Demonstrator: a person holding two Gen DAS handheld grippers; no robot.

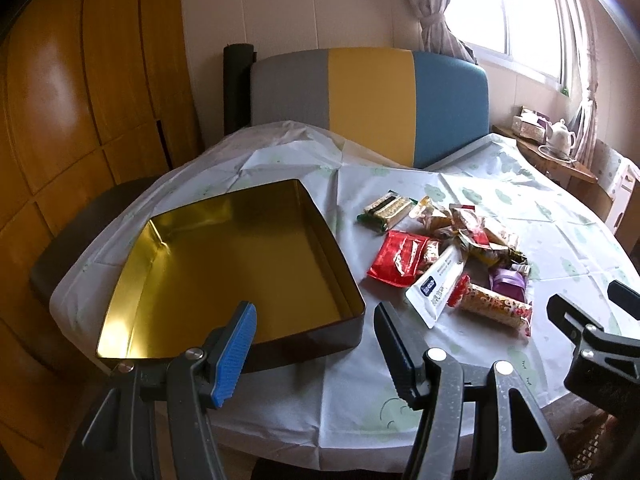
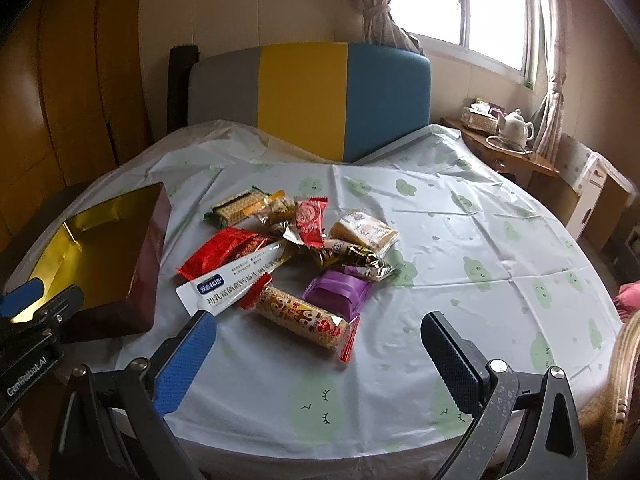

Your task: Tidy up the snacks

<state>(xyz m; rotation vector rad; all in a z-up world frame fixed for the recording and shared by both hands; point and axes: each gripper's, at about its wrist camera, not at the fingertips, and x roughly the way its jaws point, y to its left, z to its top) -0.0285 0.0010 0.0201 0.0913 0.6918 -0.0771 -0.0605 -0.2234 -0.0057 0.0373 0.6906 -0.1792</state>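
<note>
A bright window with tied curtains lights a room where a round surface [image 2: 460,248] under a pale cloth printed with green clouds stands before a chair backed in grey, yellow and blue [image 2: 312,96]. At the left of the surface sits a rectangular tin, dark red outside and shiny gold inside [image 1: 224,256], open and with nothing in it, likely set there to receive the snacks. Just to its right, toward the middle, lies the loose heap of wrapped snacks [image 2: 296,248]. Nearest is a long cracker roll in clear wrap with red ends [image 2: 300,316], touching a purple pouch [image 2: 340,288] and a flat white sachet with a blue label [image 2: 236,276]. Farther off lie a red foil packet [image 2: 220,252], a small red candy wrapper [image 2: 310,222], a green-edged biscuit pack [image 2: 236,208] and a pale square wafer pack [image 2: 366,232].

The left claw [image 1: 316,340] hangs above the tin's near right corner, fingers apart and holding nothing. The right claw [image 2: 320,344] hovers at the near edge, spread wide and empty, pointing toward the cracker roll, seemingly lined up for a first pick.
</note>
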